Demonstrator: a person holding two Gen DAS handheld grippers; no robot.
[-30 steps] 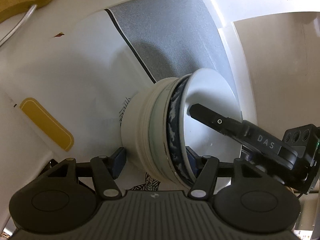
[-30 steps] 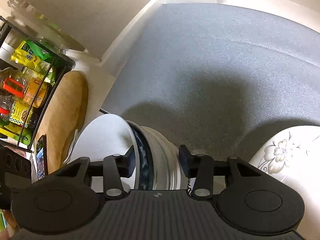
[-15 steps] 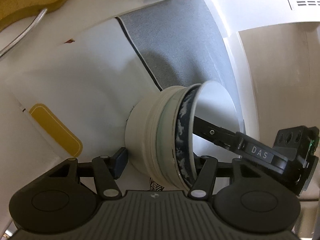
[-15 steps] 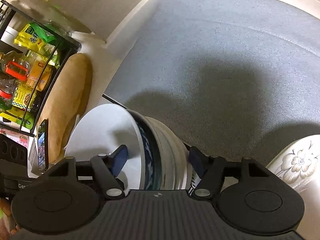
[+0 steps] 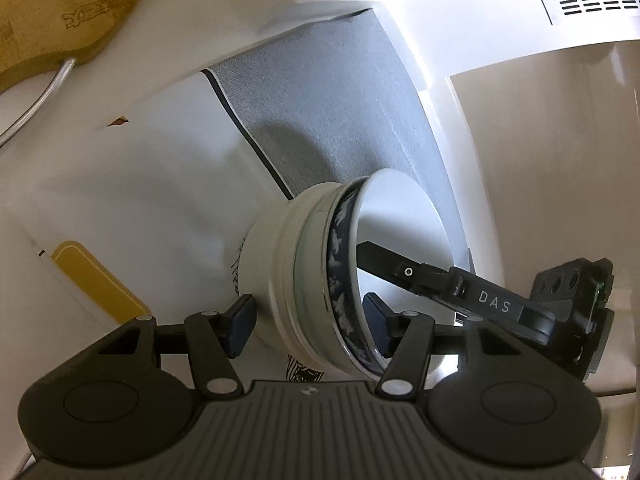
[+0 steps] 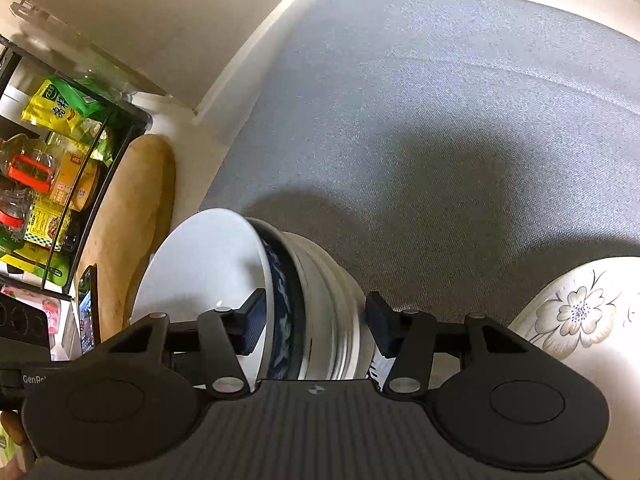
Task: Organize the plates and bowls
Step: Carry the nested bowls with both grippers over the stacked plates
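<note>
A stack of nested bowls (image 5: 304,280), white outside with a blue-patterned one on top, is held tilted on its side between both grippers. My left gripper (image 5: 308,322) is shut on the stack, one finger outside the base side, one inside the rim. My right gripper (image 6: 316,326) straddles the same stack (image 6: 312,300), with one finger inside the top bowl and one outside; its fingers stand slightly off the walls. The right gripper's finger (image 5: 404,270) shows inside the bowl in the left wrist view. A flowered white plate (image 6: 576,312) lies at the right.
A grey mat (image 6: 440,120) covers the shelf floor ahead. A white sheet with a yellow patch (image 5: 92,280) lies left of the mat. A wooden board (image 6: 132,220) and a rack of food packets (image 6: 56,152) stand at the left. White walls (image 5: 560,160) close in on the right.
The right gripper's jaws have widened from a tight hold on the stack. The stack has moved forward over the edge of the grey mat, still held by the left gripper.
</note>
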